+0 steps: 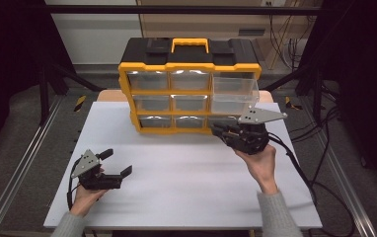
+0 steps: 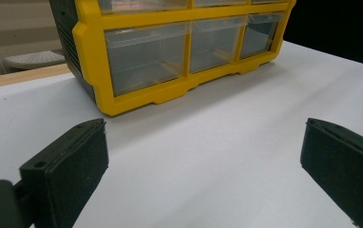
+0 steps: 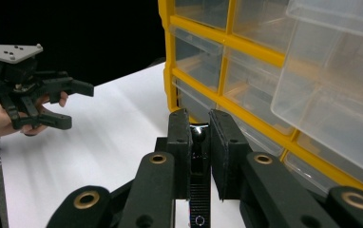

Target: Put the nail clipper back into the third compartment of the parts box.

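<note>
At the table's (image 1: 186, 173) twelve o'clock edge stands the yellow drawer cabinet (image 1: 190, 84), its top-right drawer (image 1: 235, 89) pulled out. At four o'clock of the cabinet, the right gripper (image 1: 221, 131) clamps a small black object (image 3: 197, 142). At the table's eight o'clock, the left gripper (image 1: 115, 163) gapes empty.

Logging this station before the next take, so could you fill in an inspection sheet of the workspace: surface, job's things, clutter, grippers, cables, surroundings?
Surface: white table top, bare in front of the cabinet.
Job's things: yellow and black drawer cabinet at the back; two right-hand clear drawers stick out; a small black object sits between the right gripper's jaws.
Clutter: nothing seen.
Grippers: left gripper open, low over the table; right gripper shut on the small black object, close to the cabinet's lower right.
Cables: black cable trails from the right gripper off the table's right edge.
Surroundings: metal rails, dark frame, floor cables.
</note>
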A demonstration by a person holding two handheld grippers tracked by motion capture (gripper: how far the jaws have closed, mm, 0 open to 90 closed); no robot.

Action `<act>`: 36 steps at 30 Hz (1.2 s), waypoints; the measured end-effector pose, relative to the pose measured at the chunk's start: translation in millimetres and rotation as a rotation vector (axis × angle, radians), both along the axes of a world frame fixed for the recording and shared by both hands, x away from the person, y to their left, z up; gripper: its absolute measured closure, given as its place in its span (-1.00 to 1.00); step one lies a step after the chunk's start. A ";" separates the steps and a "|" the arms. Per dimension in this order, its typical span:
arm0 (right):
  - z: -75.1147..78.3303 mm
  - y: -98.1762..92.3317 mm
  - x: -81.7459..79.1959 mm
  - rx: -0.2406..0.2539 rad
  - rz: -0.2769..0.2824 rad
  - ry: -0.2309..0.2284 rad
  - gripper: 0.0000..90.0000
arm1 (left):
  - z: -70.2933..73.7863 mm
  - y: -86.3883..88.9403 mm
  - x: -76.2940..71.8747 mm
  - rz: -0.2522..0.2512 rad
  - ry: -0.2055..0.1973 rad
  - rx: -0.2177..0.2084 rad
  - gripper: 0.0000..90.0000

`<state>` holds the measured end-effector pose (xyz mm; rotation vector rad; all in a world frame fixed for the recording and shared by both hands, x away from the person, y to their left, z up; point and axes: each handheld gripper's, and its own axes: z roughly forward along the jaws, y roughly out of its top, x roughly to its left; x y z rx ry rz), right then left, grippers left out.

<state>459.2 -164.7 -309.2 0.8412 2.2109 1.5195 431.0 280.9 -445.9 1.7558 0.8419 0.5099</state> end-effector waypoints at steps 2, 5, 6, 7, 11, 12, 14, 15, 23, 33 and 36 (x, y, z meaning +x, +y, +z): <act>2.8 -0.4 -0.2 0.002 0.000 -0.001 0.77 | 0.0 0.1 0.0 0.000 0.000 0.000 -0.96; 7.4 -1.0 -0.6 0.004 -0.002 -0.007 0.77 | 0.0 0.1 0.0 0.000 0.000 0.000 -0.96; 9.1 -1.3 -0.5 0.004 0.001 -0.007 0.77 | 0.0 0.1 0.0 0.000 -0.001 0.001 -0.96; 12.9 -1.8 -0.8 -0.002 -0.001 -0.013 0.77 | 0.0 0.0 0.0 0.000 0.000 0.001 -0.96; 19.8 -2.1 -1.0 -0.002 -0.005 -0.026 0.77 | 0.0 0.0 0.0 0.000 0.000 0.001 -0.96; 19.8 -2.1 -1.0 -0.002 -0.005 -0.026 0.77 | 0.0 0.1 0.0 0.000 0.000 0.000 -0.96; 23.7 -1.9 -1.1 0.000 -0.003 -0.033 0.77 | 0.0 0.1 0.0 0.000 -0.001 0.001 -0.96; 27.7 -1.4 -1.3 -0.003 -0.007 -0.042 0.77 | 0.0 0.1 0.0 0.000 0.000 0.000 -0.96; 42.0 -1.8 -1.9 -0.001 -0.012 -0.064 0.77 | 0.0 0.1 0.0 0.000 0.000 0.000 -0.96; 63.8 -4.9 -0.6 0.008 -0.031 -0.096 0.77 | -0.1 0.1 0.0 0.000 0.000 0.002 -0.96; 67.2 -5.1 0.5 0.010 -0.036 -0.101 0.77 | -0.1 0.1 0.0 0.000 0.000 0.001 -0.96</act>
